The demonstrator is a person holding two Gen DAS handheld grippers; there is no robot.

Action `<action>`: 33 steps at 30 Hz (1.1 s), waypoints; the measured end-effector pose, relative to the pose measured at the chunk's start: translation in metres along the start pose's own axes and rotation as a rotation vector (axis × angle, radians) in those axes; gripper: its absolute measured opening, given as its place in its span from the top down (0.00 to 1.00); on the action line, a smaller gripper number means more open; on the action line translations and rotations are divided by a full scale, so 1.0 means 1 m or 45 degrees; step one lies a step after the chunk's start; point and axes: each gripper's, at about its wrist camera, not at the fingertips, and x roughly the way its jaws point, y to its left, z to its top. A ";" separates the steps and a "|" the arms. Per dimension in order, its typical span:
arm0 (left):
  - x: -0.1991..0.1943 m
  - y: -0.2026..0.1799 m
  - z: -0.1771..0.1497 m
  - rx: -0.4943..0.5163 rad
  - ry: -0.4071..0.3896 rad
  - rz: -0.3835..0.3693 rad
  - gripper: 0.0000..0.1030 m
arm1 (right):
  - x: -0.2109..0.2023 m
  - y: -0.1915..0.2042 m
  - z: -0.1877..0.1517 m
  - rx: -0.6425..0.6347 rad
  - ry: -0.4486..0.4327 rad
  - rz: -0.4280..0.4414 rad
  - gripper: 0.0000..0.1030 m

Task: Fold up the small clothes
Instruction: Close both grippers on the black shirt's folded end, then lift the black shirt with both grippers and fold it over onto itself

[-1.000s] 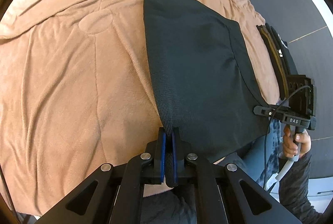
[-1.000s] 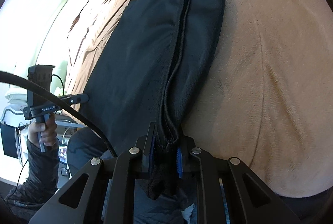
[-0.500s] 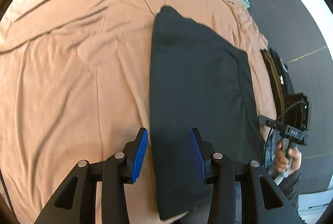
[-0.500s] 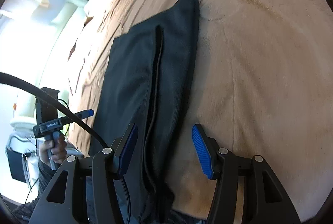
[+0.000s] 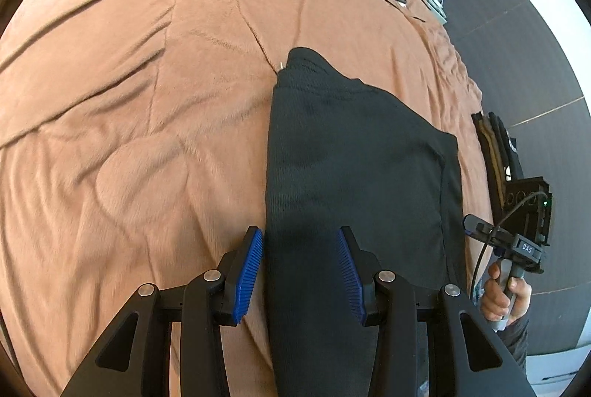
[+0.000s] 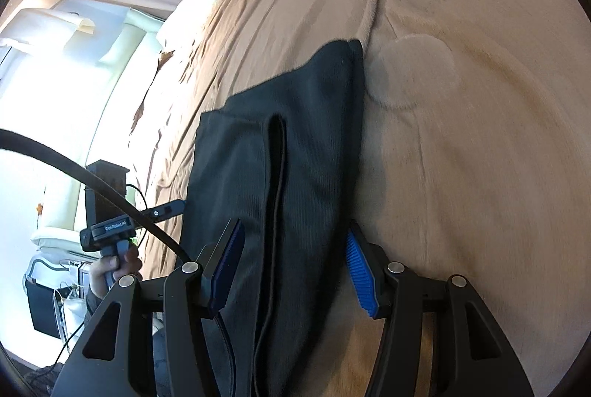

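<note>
Left wrist view: brown blanket [image 5: 155, 123] under dark garment [image 5: 343, 157], dark floor [image 5: 517, 38] beyond; both hand-held grippers open, empty.

Tan blanketed bed [image 5: 147, 101], dark garment [image 5: 351, 157] flat

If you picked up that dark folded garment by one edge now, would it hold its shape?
Probably not. The dark garment lies limp on the brown blanket, so it would likely droop and unfold. Its ribbed knit looks grippy, and the loose hem strip may dangle.
</note>
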 end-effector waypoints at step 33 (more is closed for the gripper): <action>-0.020 -0.022 0.045 0.050 -0.190 -0.035 0.96 | 0.024 0.066 0.007 -0.199 -0.166 -0.170 0.90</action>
